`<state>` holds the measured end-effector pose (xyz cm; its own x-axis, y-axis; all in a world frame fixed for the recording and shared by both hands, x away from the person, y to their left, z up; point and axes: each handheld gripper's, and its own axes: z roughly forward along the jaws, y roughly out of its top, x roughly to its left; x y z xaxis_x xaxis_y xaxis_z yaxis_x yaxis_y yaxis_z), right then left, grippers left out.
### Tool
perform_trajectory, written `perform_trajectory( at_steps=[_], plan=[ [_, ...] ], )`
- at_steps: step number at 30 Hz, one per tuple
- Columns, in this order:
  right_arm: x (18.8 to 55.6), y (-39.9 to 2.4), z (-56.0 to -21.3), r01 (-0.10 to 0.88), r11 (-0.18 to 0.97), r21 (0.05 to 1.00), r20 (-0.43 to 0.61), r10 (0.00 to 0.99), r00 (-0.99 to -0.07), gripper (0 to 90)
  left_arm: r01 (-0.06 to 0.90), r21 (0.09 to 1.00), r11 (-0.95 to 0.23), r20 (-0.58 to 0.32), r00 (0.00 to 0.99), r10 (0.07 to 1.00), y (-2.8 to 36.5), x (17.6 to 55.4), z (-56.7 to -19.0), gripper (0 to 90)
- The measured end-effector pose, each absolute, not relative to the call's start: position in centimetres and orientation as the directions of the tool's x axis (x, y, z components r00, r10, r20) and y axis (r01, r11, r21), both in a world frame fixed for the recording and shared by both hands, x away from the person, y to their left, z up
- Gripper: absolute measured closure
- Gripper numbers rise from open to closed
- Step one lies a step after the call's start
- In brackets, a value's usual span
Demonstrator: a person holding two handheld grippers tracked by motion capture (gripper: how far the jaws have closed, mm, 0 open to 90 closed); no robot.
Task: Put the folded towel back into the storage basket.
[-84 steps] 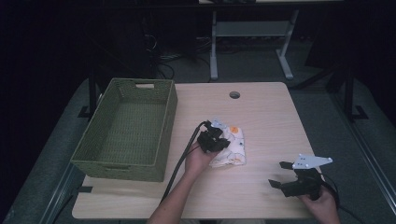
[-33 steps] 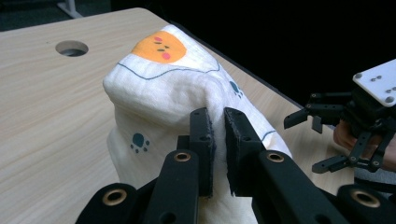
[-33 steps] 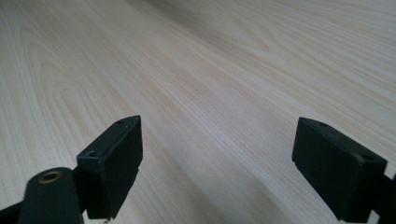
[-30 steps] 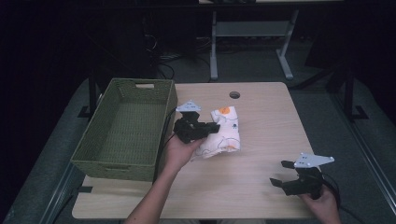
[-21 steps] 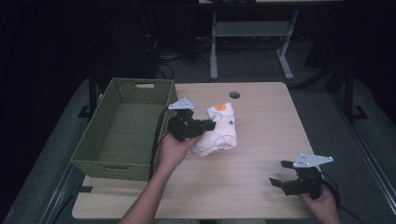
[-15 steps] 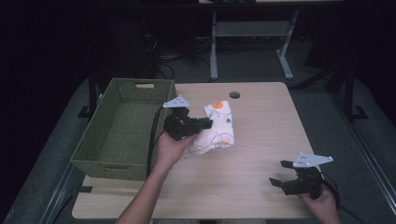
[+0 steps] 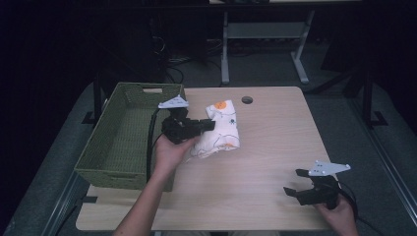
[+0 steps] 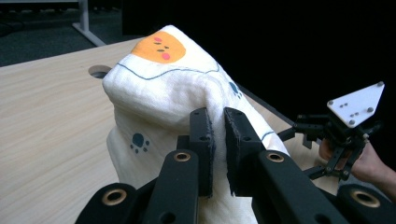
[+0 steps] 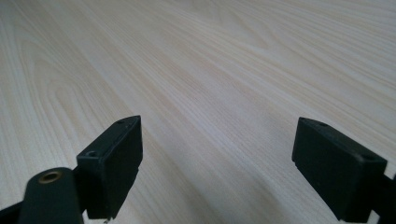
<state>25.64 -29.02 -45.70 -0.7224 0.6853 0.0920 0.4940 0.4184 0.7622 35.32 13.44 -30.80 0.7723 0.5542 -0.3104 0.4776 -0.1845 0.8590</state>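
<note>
White cotton cloth (image 8: 159,88) pinched by the left gripper (image 8: 215,140), lifted above the table beside the basket.

The cloth, printed with an orange face and blue paw marks, hangs from the left gripper's jaws, which are clamped together on one bunched fold; its lower end looks close to or brushing the wooden table (image 7: 275,147), just right of the green woven basket (image 7: 123,142). The pinch takes in only a small ridge of fabric, so the cloth could slide free, or its trailing end could catch on the basket rim if carried that way. The right gripper (image 7: 314,189) rests near the table's front right corner, jaws wide apart and empty. Whether the cloth's lower edge touches the table is hard to tell, and the basket's near inside wall is hidden.
</note>
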Motion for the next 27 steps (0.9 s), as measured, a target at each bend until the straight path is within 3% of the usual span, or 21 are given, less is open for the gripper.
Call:
perform_trajectory(
  at_steps=[27],
  plan=[
    [25.8,-29.1,-45.8,0.499,0.421,0.757,0.09,0.689,-0.719,15.9,0.483,0.868,-0.117,-0.301,0.7,0.648,20.7,35.5,-29.1,82.5]
  ],
)
